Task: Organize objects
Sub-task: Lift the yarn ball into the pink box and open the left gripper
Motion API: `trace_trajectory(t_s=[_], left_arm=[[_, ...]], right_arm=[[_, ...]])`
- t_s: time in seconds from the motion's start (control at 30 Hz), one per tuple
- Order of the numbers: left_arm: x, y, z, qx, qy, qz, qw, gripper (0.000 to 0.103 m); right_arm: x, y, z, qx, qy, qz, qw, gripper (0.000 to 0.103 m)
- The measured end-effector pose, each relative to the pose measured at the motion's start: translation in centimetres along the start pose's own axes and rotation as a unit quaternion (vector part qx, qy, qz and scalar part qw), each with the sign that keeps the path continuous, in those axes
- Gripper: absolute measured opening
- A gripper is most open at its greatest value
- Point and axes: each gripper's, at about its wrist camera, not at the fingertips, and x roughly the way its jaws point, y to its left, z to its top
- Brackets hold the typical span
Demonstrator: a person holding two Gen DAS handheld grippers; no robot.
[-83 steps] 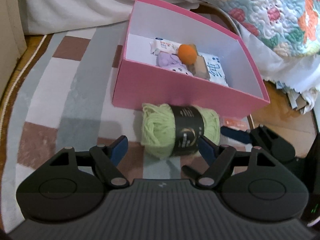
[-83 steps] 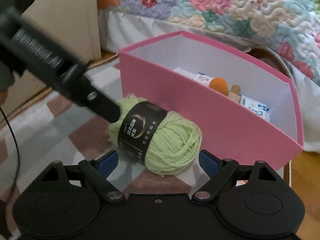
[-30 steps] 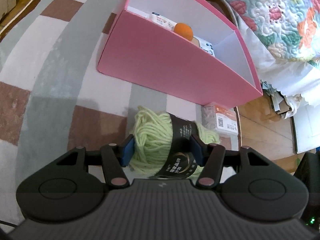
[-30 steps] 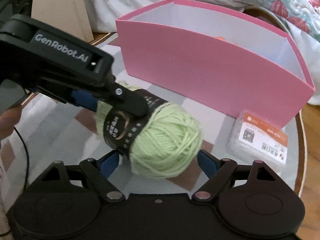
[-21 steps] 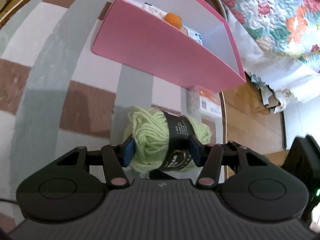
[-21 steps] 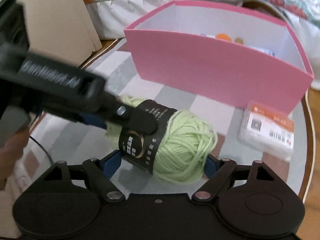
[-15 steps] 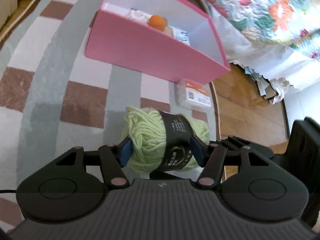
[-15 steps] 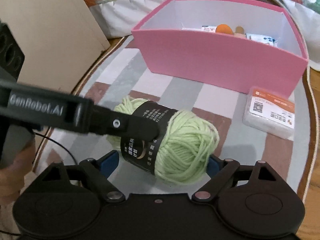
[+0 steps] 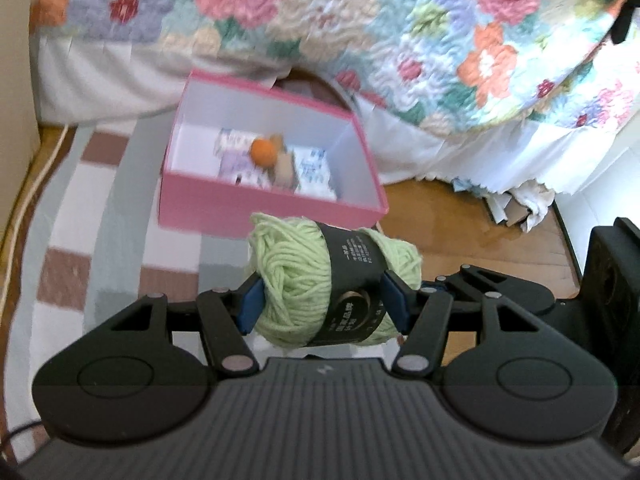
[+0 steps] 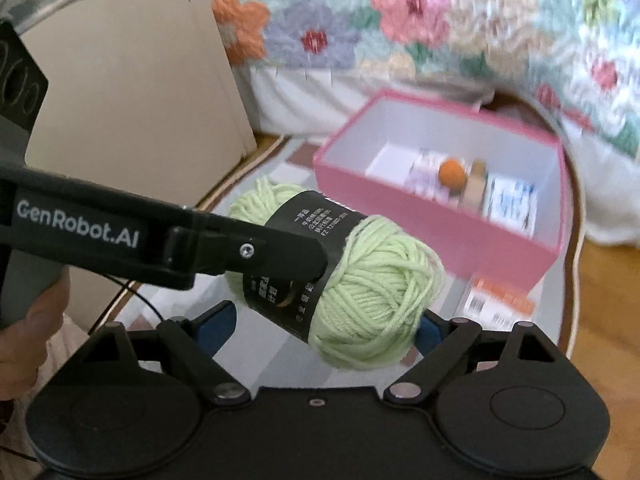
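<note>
Left wrist view: the checked rug (image 9: 80,200) fills the nine o'clock side. The left gripper (image 9: 322,304) is clamped on the skein of light green yarn (image 9: 292,276). Its blue pads (image 9: 252,304) press into the wool on one side and the black paper band on the other, holding the skein clear of the rug. At twelve o'clock from the skein stands the open pink box (image 9: 200,212). Inside it, an orange ball (image 9: 263,151) lies among what look like small tissue packets, though blur hides their print. The flowered quilt (image 9: 320,20) hangs beyond the box, from eleven round to two o'clock.

Right wrist view: a person's hand (image 10: 24,340) at eight o'clock grips the left tool's handle, with a beige board (image 10: 120,100) standing behind at ten o'clock. That tool's finger reaches in from nine o'clock onto the skein's band. The right gripper (image 10: 320,326) has just been opening its jaws and stands wide, with the skein between them. Its nine o'clock pad is apart from the wool, while the three o'clock pad is hidden behind the skein. At four o'clock from the skein, a small clear case with an orange label (image 10: 496,304) lies on the rug just beside the box's front wall.
</note>
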Motion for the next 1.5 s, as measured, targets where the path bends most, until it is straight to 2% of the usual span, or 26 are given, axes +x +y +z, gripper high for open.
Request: trace_trajectory(t_s=[0.2, 0.37, 0.6, 0.83, 1.03, 1.23, 1.33, 1.5], left_arm=[[-1.0, -1.8, 2.8, 0.022, -0.022, 0.001, 0.9995, 0.059], [-0.8, -2.5, 4.9, 0.025, -0.032, -0.001, 0.9992, 0.059], [0.7, -3.5, 9.3, 0.027, -0.059, -0.012, 0.9978, 0.059], [5.8, -2.6, 12.6, 0.004, -0.036, -0.037, 0.9986, 0.059], [13.0, -0.2, 12.9, -0.038, 0.007, -0.043, 0.9983, 0.059], [17.5, 2.3, 12.4, -0.079, 0.031, -0.046, 0.9954, 0.06], [19.4, 3.6, 12.0, -0.097, 0.045, -0.029, 0.9939, 0.06], [21.7, 5.6, 11.2, -0.131, 0.063, -0.033, 0.9888, 0.058]], right_arm=[[-2.3, 0.4, 2.7, -0.046, -0.023, -0.034, 0.998, 0.093], [-3.5, -0.7, 5.0, -0.04, -0.042, -0.035, 0.998, 0.093], [-4.3, -2.7, 8.4, -0.049, -0.062, -0.06, 0.995, 0.093], [-3.5, -7.0, 10.9, -0.023, -0.078, -0.066, 0.994, 0.093], [0.4, -11.8, 8.5, 0.04, -0.096, -0.064, 0.992, 0.089], [4.4, -14.5, 8.1, 0.054, -0.054, -0.062, 0.995, 0.089], [6.0, -15.3, 8.3, 0.058, -0.031, -0.06, 0.996, 0.089], [8.8, -16.8, 8.0, 0.074, 0.006, -0.035, 0.997, 0.089]])
